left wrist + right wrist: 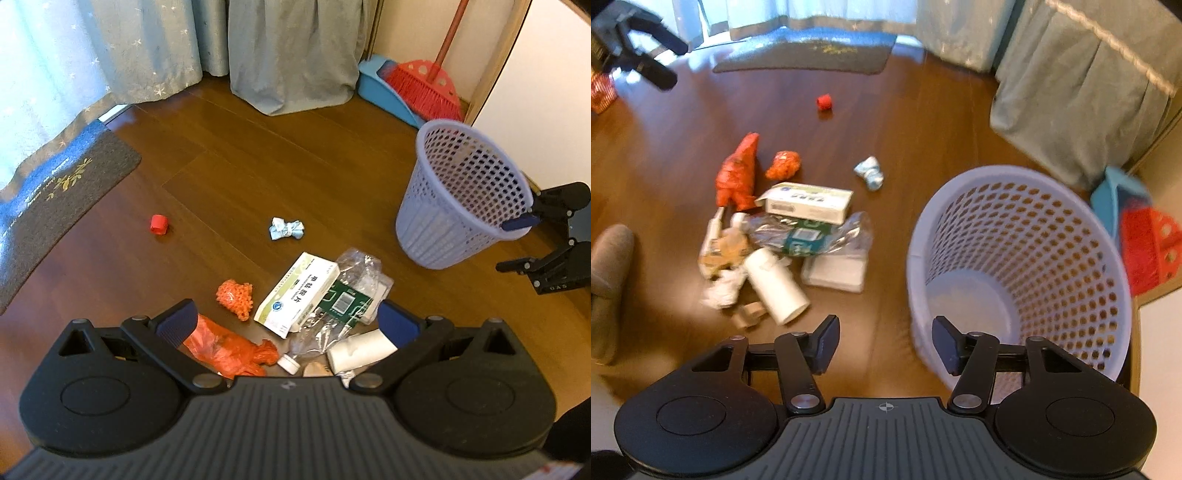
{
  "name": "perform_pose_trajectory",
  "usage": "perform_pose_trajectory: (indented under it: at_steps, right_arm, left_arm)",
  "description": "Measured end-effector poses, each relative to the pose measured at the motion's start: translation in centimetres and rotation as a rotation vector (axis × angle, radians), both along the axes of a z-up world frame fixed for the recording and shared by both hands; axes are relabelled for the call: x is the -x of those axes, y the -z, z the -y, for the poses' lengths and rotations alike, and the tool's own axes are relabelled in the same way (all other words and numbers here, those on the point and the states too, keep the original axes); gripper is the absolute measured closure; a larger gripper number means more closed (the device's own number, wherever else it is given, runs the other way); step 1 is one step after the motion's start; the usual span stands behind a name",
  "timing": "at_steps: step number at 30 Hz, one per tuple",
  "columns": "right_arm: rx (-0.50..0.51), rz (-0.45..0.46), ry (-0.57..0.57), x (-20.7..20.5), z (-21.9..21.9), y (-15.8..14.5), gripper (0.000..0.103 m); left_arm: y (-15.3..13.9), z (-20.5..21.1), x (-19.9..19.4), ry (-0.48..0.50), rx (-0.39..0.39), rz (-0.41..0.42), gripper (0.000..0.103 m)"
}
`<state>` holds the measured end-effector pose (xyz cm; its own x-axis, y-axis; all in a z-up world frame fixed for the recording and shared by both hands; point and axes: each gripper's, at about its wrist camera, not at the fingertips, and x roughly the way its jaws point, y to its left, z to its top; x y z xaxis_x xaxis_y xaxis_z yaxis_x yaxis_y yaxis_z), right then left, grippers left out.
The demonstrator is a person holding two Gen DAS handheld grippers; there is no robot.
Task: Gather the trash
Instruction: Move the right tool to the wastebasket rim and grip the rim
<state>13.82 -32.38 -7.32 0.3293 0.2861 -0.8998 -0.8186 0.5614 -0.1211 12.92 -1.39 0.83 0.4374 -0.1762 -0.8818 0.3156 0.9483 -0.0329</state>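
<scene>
White bottle (360,352) lies between the spread left hand-held gripper (286,326).

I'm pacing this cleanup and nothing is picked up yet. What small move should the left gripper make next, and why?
Probably lower the left gripper onto the pile just below it. It is open and empty, with the orange plastic bag and the white bottle between its fingers, while the lavender basket looks empty.

- My left gripper (288,325) hangs low, pointing toward 12 o'clock, its jaws spread wide.
- My right gripper (884,345) sits off at 3 o'clock from the left, tilted downward, jaws apart and holding nothing.
</scene>
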Motion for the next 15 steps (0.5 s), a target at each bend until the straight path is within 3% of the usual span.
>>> perform_pose_trajectory:
  at_steps: [3, 10, 15]
  right_arm:
    - [-0.004, 0.085, -0.038, 0.0, 0.0, 1.7, 0.064]
    - [-0.047, 0.137, -0.039, -1.2, -0.1, 4.3, 0.073]
    - [-0.036, 0.192, -0.049, -1.3, -0.3, 5.4, 0.081]
  left_arm:
    - [1.5, 0.2, -0.7, 0.031, -0.018, -0.011, 0.001]
    - [5.0, 0.8, -1.3, 0.106, -0.011, -0.034, 0.002]
    - [7.1, 0.7, -1.8, 0.108, 0.021, -0.031, 0.002]
